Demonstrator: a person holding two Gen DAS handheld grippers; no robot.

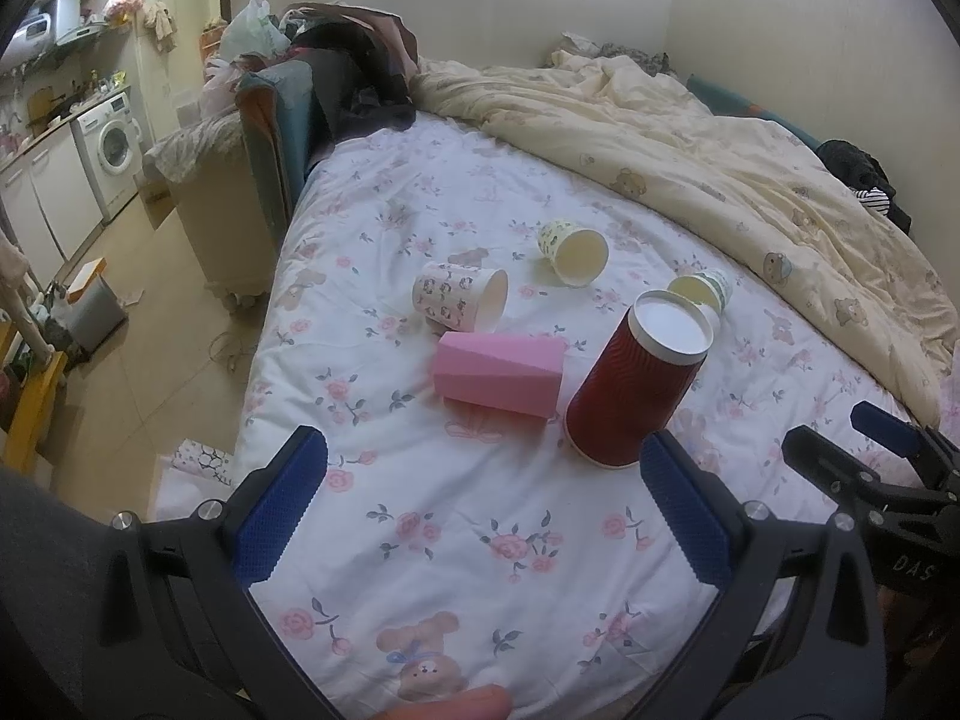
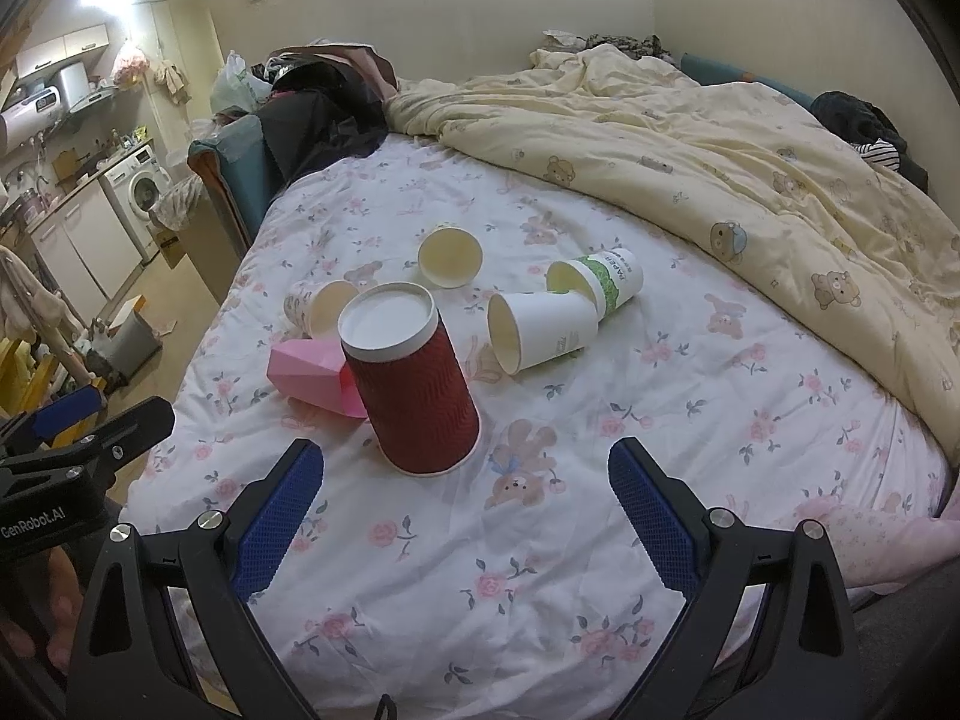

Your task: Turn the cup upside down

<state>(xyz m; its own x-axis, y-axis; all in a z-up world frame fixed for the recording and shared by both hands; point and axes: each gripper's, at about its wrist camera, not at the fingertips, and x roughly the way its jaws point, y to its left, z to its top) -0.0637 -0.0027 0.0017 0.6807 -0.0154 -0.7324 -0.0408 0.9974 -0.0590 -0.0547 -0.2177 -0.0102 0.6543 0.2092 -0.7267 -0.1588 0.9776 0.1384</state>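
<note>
A red ribbed paper cup (image 1: 636, 384) (image 2: 411, 384) stands upside down on the floral bed sheet (image 1: 480, 528), its white base facing up. A pink faceted cup (image 1: 498, 375) (image 2: 312, 378) lies on its side beside it. A patterned white cup (image 1: 459, 299), a yellow-dotted cup (image 1: 573, 252) (image 2: 450, 256), a green-banded cup (image 2: 597, 282) and a plain white cup (image 2: 540, 330) also lie on their sides. My left gripper (image 1: 483, 450) is open and empty, just short of the red cup. My right gripper (image 2: 465, 462) is open and empty, with the red cup just beyond it.
A rumpled cream duvet (image 1: 750, 168) (image 2: 750, 138) covers the far and right side of the bed. Dark clothes and bags (image 1: 348, 72) pile at the bed's head. The bed edge drops to the floor on the left, with a bin (image 1: 90, 306) and a washing machine (image 1: 114, 144) beyond.
</note>
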